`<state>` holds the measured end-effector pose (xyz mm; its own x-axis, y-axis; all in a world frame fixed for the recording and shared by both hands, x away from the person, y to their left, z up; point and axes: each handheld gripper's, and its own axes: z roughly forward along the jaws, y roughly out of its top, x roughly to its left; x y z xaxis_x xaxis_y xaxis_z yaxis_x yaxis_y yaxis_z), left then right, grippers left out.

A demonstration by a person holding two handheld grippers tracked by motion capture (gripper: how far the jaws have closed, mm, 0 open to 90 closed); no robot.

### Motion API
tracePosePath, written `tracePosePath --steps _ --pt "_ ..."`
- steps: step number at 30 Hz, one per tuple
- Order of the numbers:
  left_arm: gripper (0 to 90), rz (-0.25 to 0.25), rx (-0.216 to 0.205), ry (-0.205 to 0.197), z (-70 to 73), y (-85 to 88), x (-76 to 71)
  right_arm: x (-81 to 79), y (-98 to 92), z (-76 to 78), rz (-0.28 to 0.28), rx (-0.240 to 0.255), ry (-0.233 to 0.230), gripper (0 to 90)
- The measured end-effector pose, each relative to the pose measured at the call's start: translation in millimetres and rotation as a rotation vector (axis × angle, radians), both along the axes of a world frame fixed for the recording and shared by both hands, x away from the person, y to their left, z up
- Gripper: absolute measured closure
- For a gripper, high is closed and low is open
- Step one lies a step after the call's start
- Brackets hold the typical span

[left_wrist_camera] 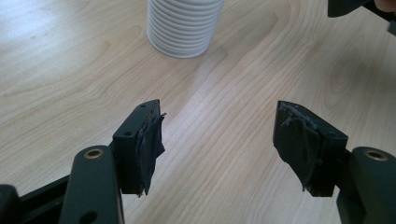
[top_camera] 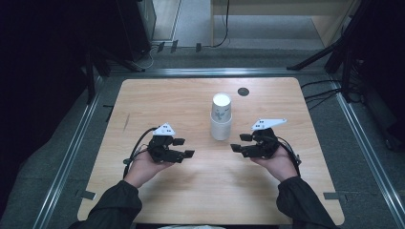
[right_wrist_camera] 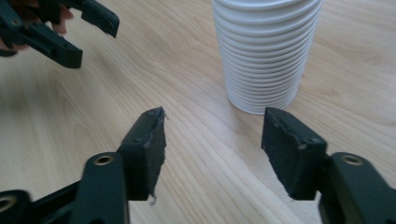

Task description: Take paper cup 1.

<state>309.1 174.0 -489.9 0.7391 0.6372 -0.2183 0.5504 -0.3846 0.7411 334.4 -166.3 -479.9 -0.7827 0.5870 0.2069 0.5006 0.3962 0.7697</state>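
Scene: a light wooden table (top_camera: 167,100) is seen from above, with a person's forearms in dark sleeves entering from the near edge.
Container: a stack of white paper cups (top_camera: 221,119), nested one in another, is stood upright on the table, a little beyond the centre.
Stack detail: many close ribs, one per cup, are shown around the lower part; a small print is carried on the uppermost cup.
Contents: apart from the nested cups, nothing in the stack can be made out; its interior is hidden in all three views.
Left gripper: the left gripper (top_camera: 184,147) is held just above the table, near the stack and to its left, pointed toward the middle. Its jaws are spread apart, and only bare wood is seen between them in the left gripper view.
Right gripper: the right gripper (top_camera: 239,142) is held near the stack on its right, facing the left one. Its jaws are likewise released, with nothing gripped; the stack is seen just beyond them in the right gripper view.
Contact: the stack is touched by neither gripper.
Also on the table: a small dark round spot (top_camera: 243,91) is set in the top near the far edge.
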Motion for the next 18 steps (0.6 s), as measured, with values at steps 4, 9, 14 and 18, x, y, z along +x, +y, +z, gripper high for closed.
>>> tracePosePath --steps 4,9,14,18 --pt "39.1 0.017 -0.013 -0.038 0.6 2.3 -3.2 -0.5 0.6 -1.9 0.004 0.014 -0.008 41.3" --pt "37.6 0.017 0.002 0.002 1.0 4.3 -0.4 0.6 5.4 1.9 0.018 -0.018 0.043 43.7" --pt "42.7 -0.028 -0.003 0.038 2.2 7.7 1.0 1.5 7.0 -0.1 0.042 -0.013 0.069 45.2" --pt "42.0 -0.033 -0.012 0.049 1.1 8.8 3.0 1.7 7.5 -1.9 0.049 -0.022 0.069 41.7"
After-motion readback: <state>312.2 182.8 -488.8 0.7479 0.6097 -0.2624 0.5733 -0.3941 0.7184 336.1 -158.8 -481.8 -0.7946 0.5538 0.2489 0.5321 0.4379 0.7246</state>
